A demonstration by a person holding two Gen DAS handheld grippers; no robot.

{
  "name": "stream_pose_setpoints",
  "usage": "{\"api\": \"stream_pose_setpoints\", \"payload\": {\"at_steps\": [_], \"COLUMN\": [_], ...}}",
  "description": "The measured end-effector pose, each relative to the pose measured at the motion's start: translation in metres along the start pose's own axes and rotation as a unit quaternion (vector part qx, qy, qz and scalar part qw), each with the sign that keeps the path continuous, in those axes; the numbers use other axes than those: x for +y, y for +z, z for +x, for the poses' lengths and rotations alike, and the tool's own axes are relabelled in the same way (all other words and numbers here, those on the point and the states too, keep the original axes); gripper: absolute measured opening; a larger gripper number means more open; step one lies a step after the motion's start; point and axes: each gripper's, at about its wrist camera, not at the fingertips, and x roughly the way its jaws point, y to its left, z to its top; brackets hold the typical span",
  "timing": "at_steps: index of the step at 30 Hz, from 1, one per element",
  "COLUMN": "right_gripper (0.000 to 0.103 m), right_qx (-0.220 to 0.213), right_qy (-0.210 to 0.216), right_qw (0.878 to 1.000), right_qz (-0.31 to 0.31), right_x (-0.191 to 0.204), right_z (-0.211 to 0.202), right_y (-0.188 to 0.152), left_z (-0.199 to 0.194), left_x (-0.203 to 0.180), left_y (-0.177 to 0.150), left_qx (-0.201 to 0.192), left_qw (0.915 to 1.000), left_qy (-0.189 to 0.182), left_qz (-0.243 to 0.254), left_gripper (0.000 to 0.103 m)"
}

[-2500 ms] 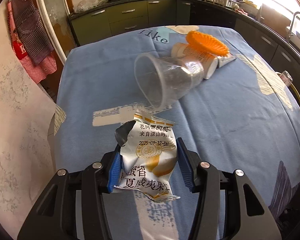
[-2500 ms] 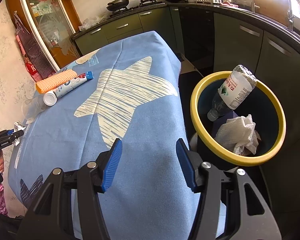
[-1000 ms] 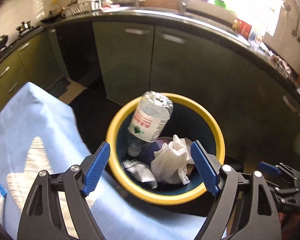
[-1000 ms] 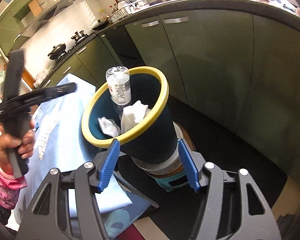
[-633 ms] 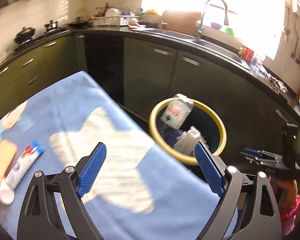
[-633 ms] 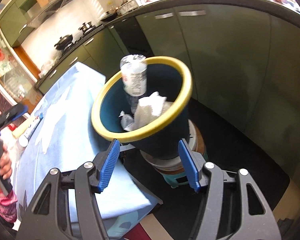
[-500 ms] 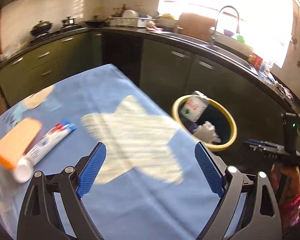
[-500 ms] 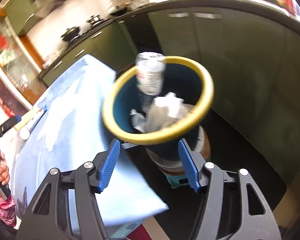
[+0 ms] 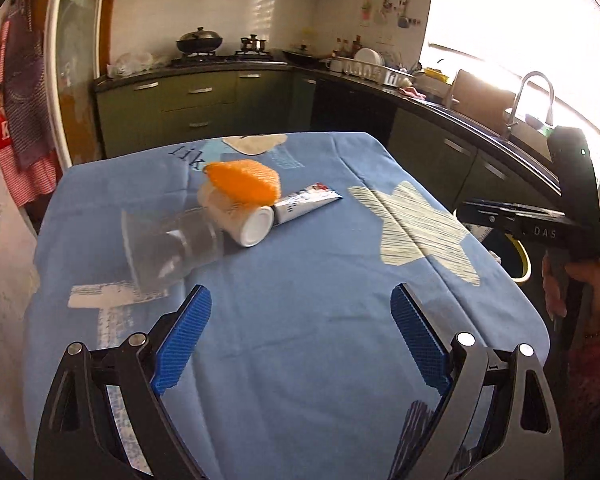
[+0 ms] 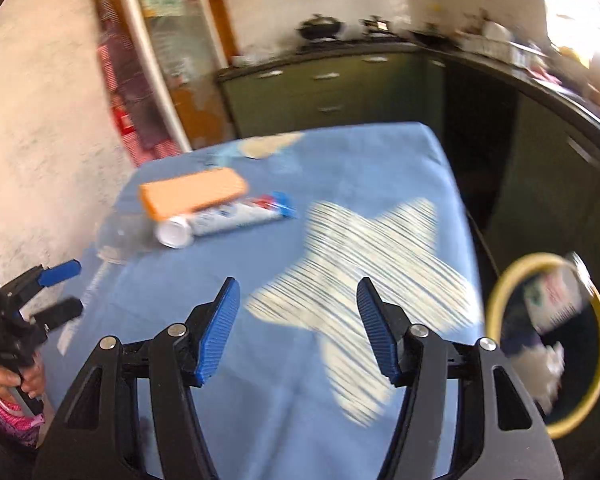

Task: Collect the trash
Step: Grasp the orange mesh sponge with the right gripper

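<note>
Nearest my cameras, I have both sets of fingers spread wide and empty above the blue-clothed counter [image 9: 300, 320]: left gripper [image 9: 300, 336] aimed toward the trash, right gripper [image 10: 298, 326] over the star print. Farther on lie a clear cup [image 9: 168, 248], a toothpaste tube [image 9: 284, 212] and an orange sponge [image 9: 242, 180], clustered and touching. Right of the counter sits the yellow-rimmed bin [image 10: 500, 292], handy for dropping.
</note>
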Motion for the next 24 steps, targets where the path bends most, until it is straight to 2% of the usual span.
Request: {"api": "stream_pose_setpoints", "payload": {"at_steps": [3, 7, 12, 20, 23, 24], "right_gripper": [0.057, 0.049, 0.040, 0.033, 0.022, 0.011], "right_qx": [-0.001, 0.013, 0.017, 0.023, 0.021, 0.019], "right_qy": [0.029, 0.044, 0.029, -0.010, -0.026, -0.031], "right_qw": [0.999, 0.995, 0.990, 0.984, 0.983, 0.982], "right_qz": [-0.038, -0.089, -0.134, -0.175, -0.182, -0.183], "right_x": [0.039, 0.089, 0.127, 0.150, 0.151, 0.151], "right_z": [0.021, 0.057, 0.090, 0.122, 0.129, 0.129], "right_y": [0.016, 0.032, 0.047, 0.059, 0.061, 0.062], "left_z": [-0.017, -0.028, -0.028, -0.025, -0.025, -0.025], "left_x": [0.017, 0.033, 0.049, 0.052, 0.056, 0.056], "left_y": [-0.011, -0.022, -0.031, -0.034, -0.034, -0.034], "left_qx": [-0.013, -0.017, -0.010, -0.009, -0.009, -0.009], "left_qw": [0.9995, 0.9986, 0.9981, 0.9982, 0.9981, 0.9980], "left_qy": [0.024, 0.042, 0.038, 0.028, 0.026, 0.026], "left_qz": [-0.012, -0.027, -0.048, -0.053, -0.055, -0.056], "left_gripper": [0.092, 0.092, 0.092, 0.092, 0.092, 0.092]}}
